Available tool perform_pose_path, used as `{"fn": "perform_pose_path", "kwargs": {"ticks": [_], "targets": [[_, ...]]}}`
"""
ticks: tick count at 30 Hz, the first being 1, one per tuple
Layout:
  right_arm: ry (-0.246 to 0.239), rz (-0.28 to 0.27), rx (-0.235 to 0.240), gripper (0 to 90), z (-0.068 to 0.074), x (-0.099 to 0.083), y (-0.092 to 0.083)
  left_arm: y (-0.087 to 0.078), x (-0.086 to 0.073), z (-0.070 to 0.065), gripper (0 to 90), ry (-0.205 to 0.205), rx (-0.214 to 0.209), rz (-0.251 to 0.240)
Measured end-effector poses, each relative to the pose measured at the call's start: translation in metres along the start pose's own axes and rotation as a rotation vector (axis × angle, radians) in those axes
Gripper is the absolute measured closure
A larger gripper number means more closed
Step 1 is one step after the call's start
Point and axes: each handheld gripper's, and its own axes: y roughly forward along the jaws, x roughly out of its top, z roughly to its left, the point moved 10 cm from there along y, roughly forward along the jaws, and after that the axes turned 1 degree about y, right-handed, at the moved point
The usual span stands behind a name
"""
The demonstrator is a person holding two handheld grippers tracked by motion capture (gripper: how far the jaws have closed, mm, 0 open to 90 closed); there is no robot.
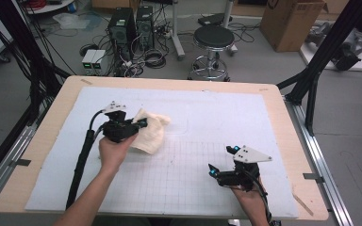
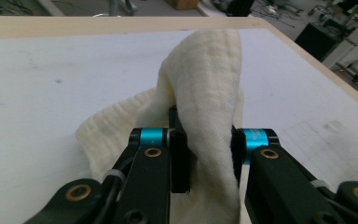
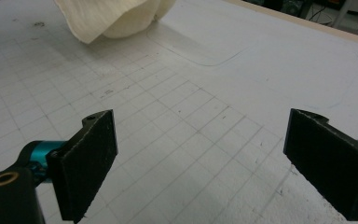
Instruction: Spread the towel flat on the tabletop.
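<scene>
Left tongs (image 2: 204, 154) pinch a fold of the cream cloth (image 1: 150, 132), lifting it over the desk's (image 1: 226, 117) white mat; right tongs (image 3: 200, 163) wait wide open. A firm, steady pinch should prevent slipping.

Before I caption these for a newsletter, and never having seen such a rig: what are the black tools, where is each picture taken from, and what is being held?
A person holds a two-jaw tool in each hand. One picture looks down from above the table; the other two come from cameras riding on each tool, looking along its jaws. The left tool is shut on a cream cloth, part lifted, part resting on the white mat. The right tool stands open over the mat's grid, holding nothing. Beyond the table are a stool, computers and a cardboard box.
</scene>
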Motion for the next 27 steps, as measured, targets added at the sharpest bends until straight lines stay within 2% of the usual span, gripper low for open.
{"fn": "perform_pose_path", "kwargs": {"ticks": [6, 7, 8, 10, 14, 17, 22, 25, 27], "targets": [[0.001, -0.005, 0.001, 9.2, 0.000, 0.001, -0.001, 0.015, -0.007, -0.047, 77.5, 0.004, -0.084, 0.008], [0.002, -0.005, -0.002, 9.2, 0.000, 0.001, -0.002, 0.020, -0.009, -0.061, 77.5, -0.003, -0.110, 0.008], [0.003, -0.003, 0.002, 9.1, 0.001, 0.000, -0.002, 0.020, -0.009, -0.061, 77.4, -0.003, -0.110, 0.008], [-0.002, -0.006, -0.003, 9.1, 0.000, 0.001, -0.002, 0.024, -0.011, -0.073, 77.5, -0.003, -0.138, 0.009], [0.000, -0.007, -0.005, 9.2, -0.001, 0.000, -0.003, 0.032, -0.017, -0.092, 77.1, 0.015, -0.156, 0.017], [-0.002, -0.006, -0.004, 9.1, -0.001, -0.001, -0.004, 0.042, -0.025, -0.092, 76.3, 0.040, -0.118, 0.034], [-0.003, 0.001, -0.002, 9.1, -0.001, -0.002, -0.004, 0.061, -0.047, -0.080, 75.3, 0.071, -0.035, 0.092], [-0.005, 0.005, 0.003, 9.2, -0.001, -0.003, -0.003, 0.068, -0.057, -0.076, 74.8, 0.055, -0.027, 0.105], [-0.007, 0.012, 0.008, 9.2, 0.001, -0.004, -0.003, 0.070, -0.062, -0.075, 71.3, 0.069, -0.020, 0.121]]}}
